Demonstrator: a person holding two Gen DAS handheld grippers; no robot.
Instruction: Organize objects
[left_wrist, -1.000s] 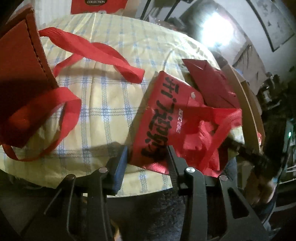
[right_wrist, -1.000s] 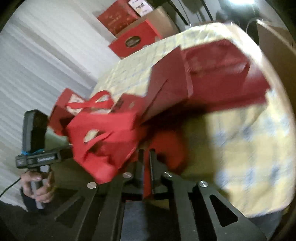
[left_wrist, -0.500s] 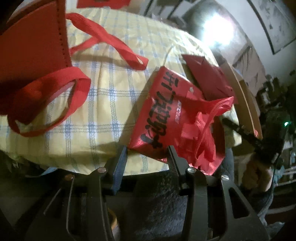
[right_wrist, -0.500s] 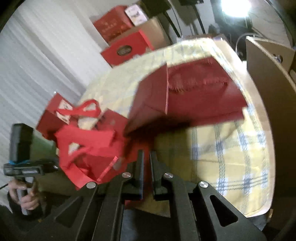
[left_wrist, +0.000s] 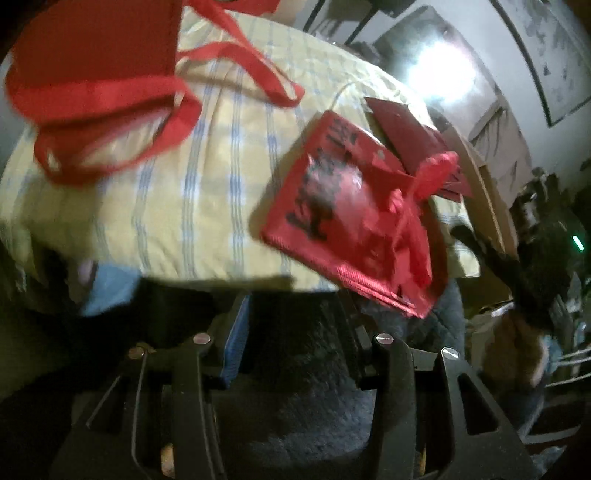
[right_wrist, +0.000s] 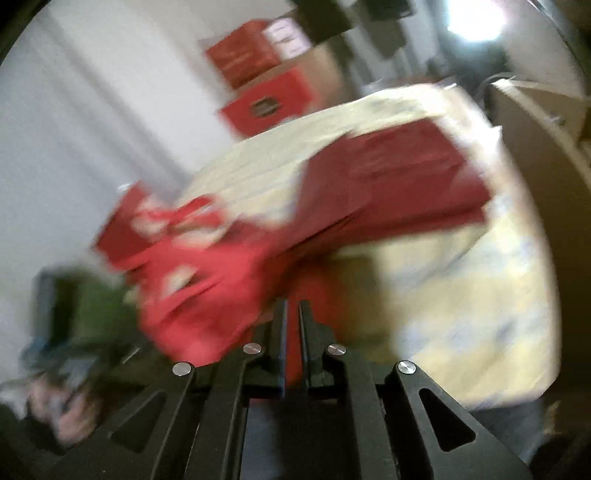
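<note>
Checked tablecloth (left_wrist: 207, 192), right gripper (right_wrist: 291, 310) jaws clamped on red bag (right_wrist: 207, 288), left gripper (left_wrist: 295, 314) jaws apart, empty.

Before me the bench (left_wrist: 207, 206) wears a yellow checked cloth; on it lie a red tote bag (left_wrist: 343, 218), a dark red paper bag (right_wrist: 399, 173) and a red-handled bag (left_wrist: 92, 62).

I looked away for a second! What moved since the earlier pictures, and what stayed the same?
The left gripper backed off the table edge; its open jaws, which straddled the printed red bag's corner, now hold nothing. That bag sits farther up its view. The right gripper stays shut on red fabric. The dark red bag still lies on the checked cloth.
</note>
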